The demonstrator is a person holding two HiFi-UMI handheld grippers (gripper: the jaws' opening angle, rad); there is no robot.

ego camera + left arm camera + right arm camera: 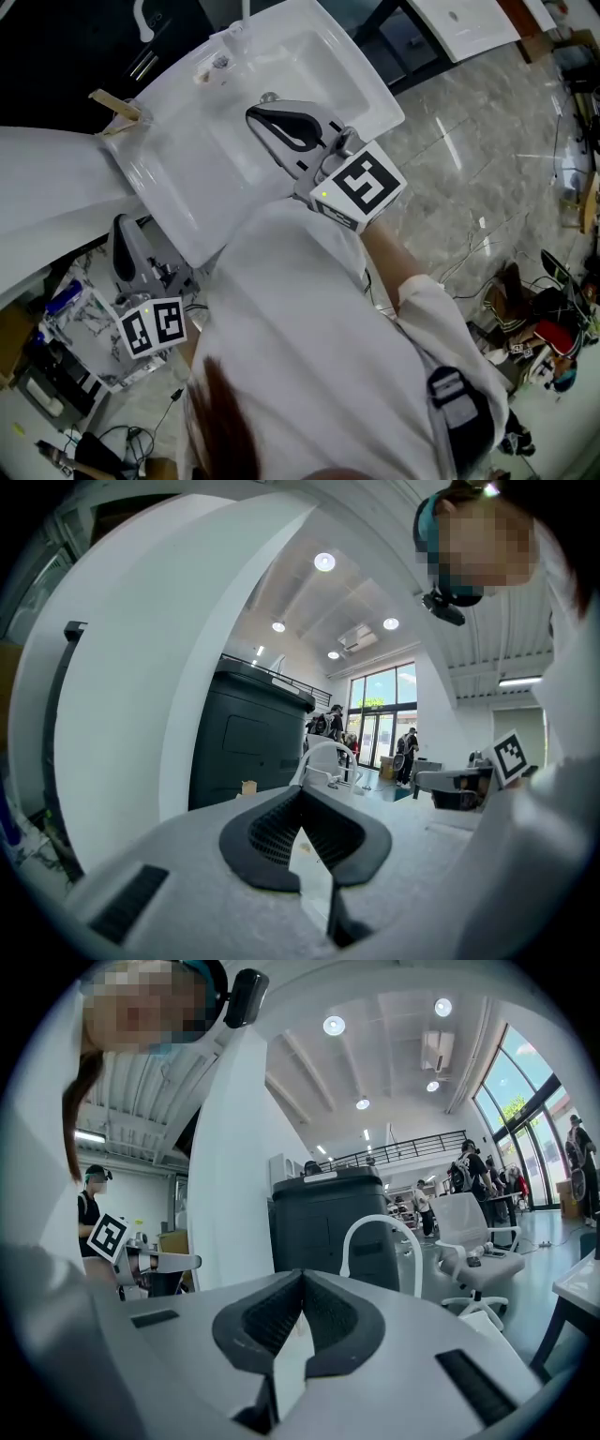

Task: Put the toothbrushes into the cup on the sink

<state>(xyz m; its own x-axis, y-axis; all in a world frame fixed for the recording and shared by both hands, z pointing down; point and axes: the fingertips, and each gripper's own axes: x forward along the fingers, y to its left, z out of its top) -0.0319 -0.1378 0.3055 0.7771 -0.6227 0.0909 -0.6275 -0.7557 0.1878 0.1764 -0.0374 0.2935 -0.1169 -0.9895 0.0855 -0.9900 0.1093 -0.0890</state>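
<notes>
White sink (187,159) beneath right gripper (255,117)

Two claws: left claw (122,230), right claw (258,120); one sink (178,159).

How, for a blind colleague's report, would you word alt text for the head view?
Seen from above, a person in white holds the shut, empty right gripper over the basin of a white sink. The left gripper sits lower, beside the sink's near edge.
</notes>
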